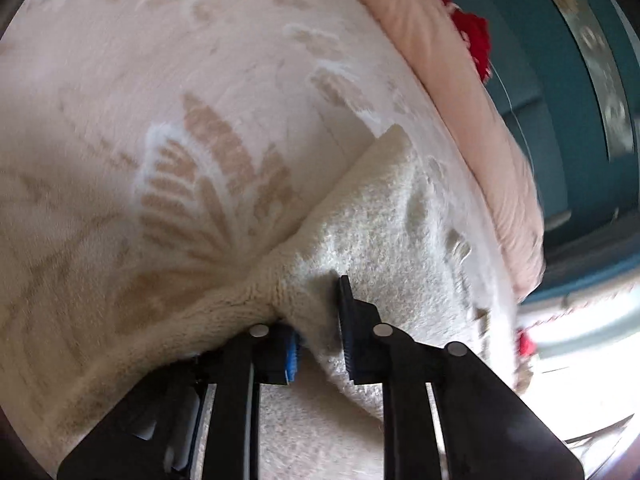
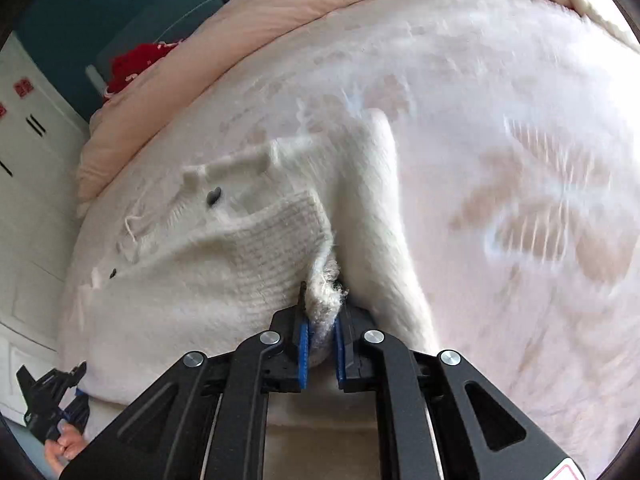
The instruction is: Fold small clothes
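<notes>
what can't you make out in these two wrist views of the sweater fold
- Left wrist view: the white knit sweater runs under the left gripper; its lower part is hidden.
- Right wrist view: motion blur smears the bed blanket pattern.
- Right wrist view: the right gripper covers the pinched fabric.

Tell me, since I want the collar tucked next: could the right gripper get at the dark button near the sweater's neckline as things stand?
Probably not yet. The right gripper is shut on a bunched edge of the white sweater. The dark button lies uncovered further up the knit, so nothing blocks it, but the fingers would have to let go first.
</notes>
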`<action>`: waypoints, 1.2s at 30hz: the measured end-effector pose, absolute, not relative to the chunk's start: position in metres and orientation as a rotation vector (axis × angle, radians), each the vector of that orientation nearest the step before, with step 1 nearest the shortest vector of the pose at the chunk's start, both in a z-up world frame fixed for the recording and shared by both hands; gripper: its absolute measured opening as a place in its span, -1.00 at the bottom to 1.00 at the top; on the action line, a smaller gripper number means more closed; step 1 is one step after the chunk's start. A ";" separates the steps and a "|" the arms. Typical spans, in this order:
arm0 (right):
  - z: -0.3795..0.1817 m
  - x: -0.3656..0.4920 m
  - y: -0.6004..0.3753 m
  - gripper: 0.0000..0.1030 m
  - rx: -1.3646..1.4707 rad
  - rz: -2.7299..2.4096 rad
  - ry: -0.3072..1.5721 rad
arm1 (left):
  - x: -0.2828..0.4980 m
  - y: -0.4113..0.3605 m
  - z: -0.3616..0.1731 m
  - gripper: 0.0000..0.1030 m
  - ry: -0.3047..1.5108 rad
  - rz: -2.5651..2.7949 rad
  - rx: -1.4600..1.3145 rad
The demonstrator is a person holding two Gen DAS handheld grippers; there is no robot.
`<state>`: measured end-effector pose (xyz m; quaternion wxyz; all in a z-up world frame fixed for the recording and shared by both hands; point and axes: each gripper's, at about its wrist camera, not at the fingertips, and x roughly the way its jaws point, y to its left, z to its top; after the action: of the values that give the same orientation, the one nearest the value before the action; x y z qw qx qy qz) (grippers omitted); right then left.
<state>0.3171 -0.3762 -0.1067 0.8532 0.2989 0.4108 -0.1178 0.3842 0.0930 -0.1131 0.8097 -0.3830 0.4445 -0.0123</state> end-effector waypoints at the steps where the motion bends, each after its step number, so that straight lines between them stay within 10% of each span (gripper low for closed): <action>1: -0.104 0.316 -0.376 -0.83 0.633 -0.240 0.849 | 0.385 0.089 -0.112 -0.67 0.937 -0.032 -0.767; 11: -0.068 0.287 -0.365 -0.51 0.507 -0.349 0.753 | 0.371 0.078 -0.115 -0.66 0.810 -0.085 -0.577; 32: -0.088 0.343 -0.305 -0.73 0.346 -0.212 0.894 | 0.368 0.071 -0.116 -0.65 0.782 -0.071 -0.532; 36: -0.046 0.293 -0.308 -0.42 0.398 -0.210 0.845 | 0.361 0.078 -0.103 -0.59 0.839 -0.093 -0.542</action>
<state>0.2926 -0.3084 -0.0458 0.8875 0.1916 0.4067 -0.1010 0.3606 0.0776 -0.1031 0.8769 -0.2598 0.4020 -0.0445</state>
